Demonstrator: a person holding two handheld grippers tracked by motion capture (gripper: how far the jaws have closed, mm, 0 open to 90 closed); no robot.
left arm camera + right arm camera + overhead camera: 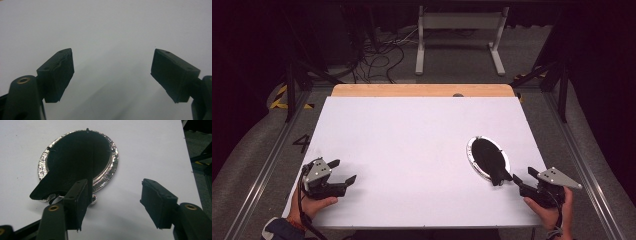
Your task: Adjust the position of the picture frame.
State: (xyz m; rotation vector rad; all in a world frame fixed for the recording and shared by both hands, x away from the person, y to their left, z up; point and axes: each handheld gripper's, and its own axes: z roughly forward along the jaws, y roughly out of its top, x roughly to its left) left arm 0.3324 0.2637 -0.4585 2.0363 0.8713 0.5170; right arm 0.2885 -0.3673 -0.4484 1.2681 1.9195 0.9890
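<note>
- Jaws of the right gripper (pixel 113 202) stand spread apart with nothing between them; in the right gripper view the left jaw sits just in front of the near edge of a shiny foil dish (pixel 113 163), and the right jaw is over bare table to the side.
- Foil dish: a round, crinkled silver rim with a black lining or lid (pixel 75 160) pressed inside it; a black flap (pixel 41 191) of that lining sticks out over the near rim toward the gripper.
- In the high view the foil dish (pixel 473 161) lies on the right half of the white table (pixel 412 140), near the front edge, and the right gripper (pixel 518 181) is just beside its near end, held in the person's right hand (pixel 552 215).
- Left gripper (pixel 112 72) is also released, jaws wide, with plain white table between them; in the high view the left gripper (pixel 343 171) rests near the front left corner, well apart from the dish.
- Judged step: taking hold of the black flap or the near rim with the right gripper.
- To do it well, shift the right gripper left so the flap sits between both jaws, keep the jaws low and level with the table, and close gently so the thin foil does not crumple.
- Likely help: bring the left gripper across to steady the far rim, since the light dish may slide when pulled.
</note>
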